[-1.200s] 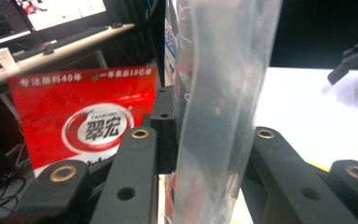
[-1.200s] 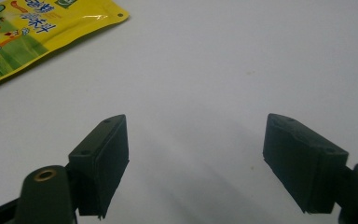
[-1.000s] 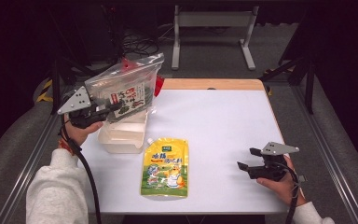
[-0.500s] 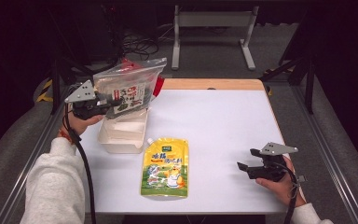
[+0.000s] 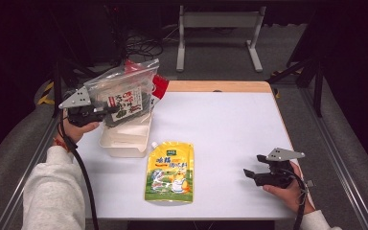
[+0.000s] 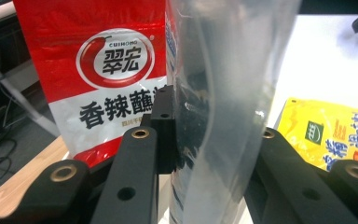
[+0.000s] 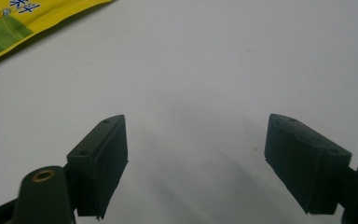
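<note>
The clear zip bag [image 5: 124, 93] with the dark seaweed packet inside has shifted since a second ago: I have carried it a little toward my side, and it now hangs tilted above the far end of the white tray [image 5: 124, 139] instead of reaching out past it. I read that as the bag being brought over the tray, not yet set down. My left gripper [image 5: 106, 110] is clamped on the bag's near edge; in the left gripper view the film [image 6: 223, 93] runs pinched between the jaws, with a red sauce pouch [image 6: 98, 70] standing behind. The yellow spout pouch [image 5: 170, 172] lies flat beside the tray, untouched. My right gripper [image 5: 249, 175] rests on the white table [image 5: 230, 120], jaws spread and empty, well apart from the bag
</note>
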Demonstrator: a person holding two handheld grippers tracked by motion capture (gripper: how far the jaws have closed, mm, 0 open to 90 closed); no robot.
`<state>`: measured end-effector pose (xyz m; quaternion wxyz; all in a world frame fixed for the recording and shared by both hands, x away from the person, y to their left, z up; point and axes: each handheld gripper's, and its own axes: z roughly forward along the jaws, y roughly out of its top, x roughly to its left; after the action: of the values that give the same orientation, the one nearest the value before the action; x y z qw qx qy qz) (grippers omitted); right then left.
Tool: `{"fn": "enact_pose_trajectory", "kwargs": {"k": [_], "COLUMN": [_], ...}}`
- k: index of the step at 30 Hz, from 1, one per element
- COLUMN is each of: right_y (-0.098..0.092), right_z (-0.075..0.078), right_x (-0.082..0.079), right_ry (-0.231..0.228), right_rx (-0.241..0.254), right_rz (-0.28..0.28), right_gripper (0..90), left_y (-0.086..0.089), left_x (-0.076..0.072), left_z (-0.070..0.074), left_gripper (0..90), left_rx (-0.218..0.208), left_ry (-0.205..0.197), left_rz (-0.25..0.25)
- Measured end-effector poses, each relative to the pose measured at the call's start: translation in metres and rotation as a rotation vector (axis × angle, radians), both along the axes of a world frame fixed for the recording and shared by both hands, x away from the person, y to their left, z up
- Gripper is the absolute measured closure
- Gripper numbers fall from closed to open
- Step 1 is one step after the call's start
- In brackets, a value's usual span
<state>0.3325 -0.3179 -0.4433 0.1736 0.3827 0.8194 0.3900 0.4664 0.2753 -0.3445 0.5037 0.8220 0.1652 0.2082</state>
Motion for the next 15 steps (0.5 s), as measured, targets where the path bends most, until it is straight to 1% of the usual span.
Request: {"fn": "enact_pose_trajectory", "kwargs": {"k": [1,2,4,8,9,10,11,12,13,14,15], "right_y": [0.000,0.000,0.001,0.002,0.002,0.002,0.003,0.003,0.003,0.004,0.004], "right_z": [0.000,0.000,0.000,0.000,0.000,0.000,0.000,0.000,-0.001,-0.001,-0.001], "right_x": [0.000,0.000,0.000,-0.001,-0.001,-0.001,-0.001,-0.001,-0.001,-0.001,-0.001], "right_ry": [0.002,0.002,0.000,0.002,0.002,0.001,0.002,0.002,0.003,0.004,0.004], "right_rx": [-0.002,-0.002,-0.006,-0.010,-0.010,-0.011,-0.008,-0.008,-0.009,-0.014,-0.014], "right_rz": [0.004,0.004,0.006,0.012,0.012,0.015,0.017,0.017,0.018,0.023,0.023], "right_gripper": [21.4,21.4,21.2,21.1,21.1,21.1,21.0,21.0,21.0,21.0,21.0], "left_y": [0.000,-0.001,0.000,0.001,0.001,0.000,-0.001,-0.001,-0.002,-0.004,-0.004], "left_x": [0.000,0.000,0.000,0.001,0.001,0.001,0.001,0.001,0.002,0.002,0.002], "left_z": [0.000,0.000,0.000,-0.008,-0.008,-0.015,-0.018,-0.018,-0.021,-0.025,-0.025], "left_gripper": [73.7,73.7,73.8,73.7,73.7,73.7,73.7,73.7,73.7,73.6,73.7], "left_rx": [0.000,0.016,0.018,-0.009,-0.009,-0.002,-0.001,-0.001,0.008,0.000,0.000], "left_ry": [0.000,0.003,0.012,0.035,0.035,0.042,0.045,0.045,0.049,0.052,0.052], "left_rz": [0.000,0.002,-0.002,0.005,0.005,0.013,0.009,0.009,0.014,0.007,0.007]}}
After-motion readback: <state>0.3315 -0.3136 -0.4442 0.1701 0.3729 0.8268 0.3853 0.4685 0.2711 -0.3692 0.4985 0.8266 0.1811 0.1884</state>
